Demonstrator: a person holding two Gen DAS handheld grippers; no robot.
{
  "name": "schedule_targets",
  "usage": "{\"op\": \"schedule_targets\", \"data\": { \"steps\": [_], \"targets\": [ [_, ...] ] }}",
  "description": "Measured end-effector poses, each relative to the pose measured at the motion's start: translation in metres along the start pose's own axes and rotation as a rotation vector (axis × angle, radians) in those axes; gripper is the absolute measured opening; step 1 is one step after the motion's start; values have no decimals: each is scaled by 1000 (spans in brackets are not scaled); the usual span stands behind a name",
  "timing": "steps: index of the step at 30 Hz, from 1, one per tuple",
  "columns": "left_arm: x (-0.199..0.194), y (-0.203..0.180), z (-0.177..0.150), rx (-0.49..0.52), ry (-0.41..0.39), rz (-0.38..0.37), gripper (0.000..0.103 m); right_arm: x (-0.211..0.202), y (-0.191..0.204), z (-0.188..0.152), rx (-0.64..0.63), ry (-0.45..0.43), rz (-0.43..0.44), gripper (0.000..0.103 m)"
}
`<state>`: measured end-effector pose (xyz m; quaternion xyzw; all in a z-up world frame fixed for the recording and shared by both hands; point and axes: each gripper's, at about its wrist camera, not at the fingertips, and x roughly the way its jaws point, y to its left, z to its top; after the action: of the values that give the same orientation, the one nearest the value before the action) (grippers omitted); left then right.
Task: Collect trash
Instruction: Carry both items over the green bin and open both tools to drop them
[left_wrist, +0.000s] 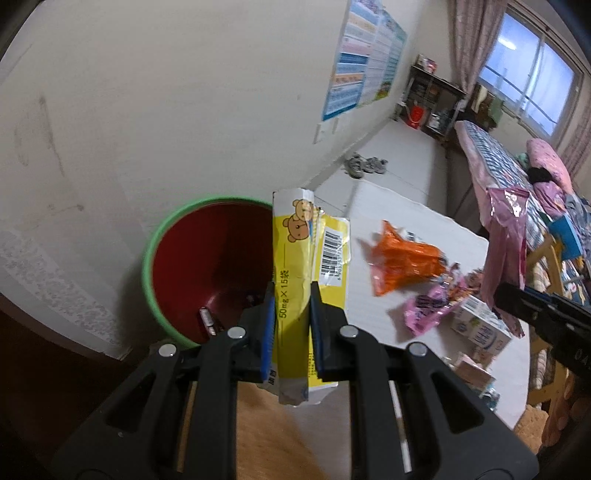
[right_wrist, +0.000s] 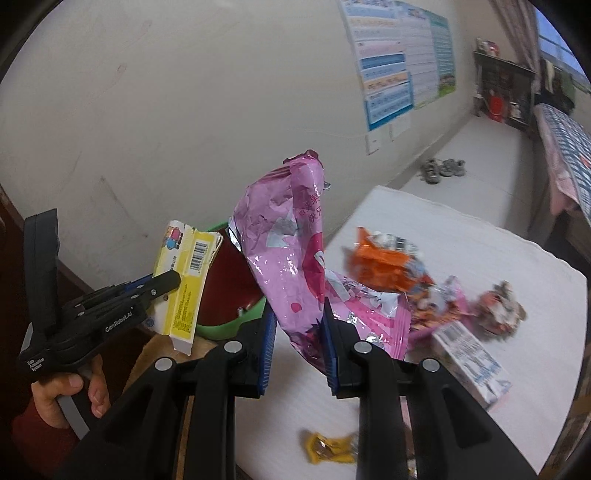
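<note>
My left gripper is shut on a flattened yellow medicine box with a bear picture and a barcode, held upright beside the rim of the red bin with a green rim. My right gripper is shut on a crumpled pink foil snack bag that stands up above the white table. In the right wrist view the left gripper and its yellow box are at the left, in front of the bin. The right gripper with the pink bag shows at the right of the left wrist view.
Loose trash lies on the table: an orange wrapper, a small pink wrapper, a white and blue carton, a crumpled wrapper and a yellow wrapper. The wall is close behind the bin. A bed stands at the right.
</note>
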<state>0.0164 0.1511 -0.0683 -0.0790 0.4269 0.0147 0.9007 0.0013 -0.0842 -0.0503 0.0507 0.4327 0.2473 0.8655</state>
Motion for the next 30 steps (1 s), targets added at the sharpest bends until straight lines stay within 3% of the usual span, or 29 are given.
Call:
{"op": "schedule_targets", "data": {
  "steps": [12,26,27,28,30],
  "targets": [
    [35,49,17,-39,27,79,16,83,42,37,-23,97,102,23],
    [66,73,25,-67,68,107,16,135,60,59,14,170,172,25],
    [67,75,25,-69,72,111,18,137,61,60,12,170,175,25],
    [67,76,24,-73,75,119,29,138,62,61,10,170,181,25],
    [66,80,23,-87,61,127,48,140,63,61,10,176,197,37]
  ]
}}
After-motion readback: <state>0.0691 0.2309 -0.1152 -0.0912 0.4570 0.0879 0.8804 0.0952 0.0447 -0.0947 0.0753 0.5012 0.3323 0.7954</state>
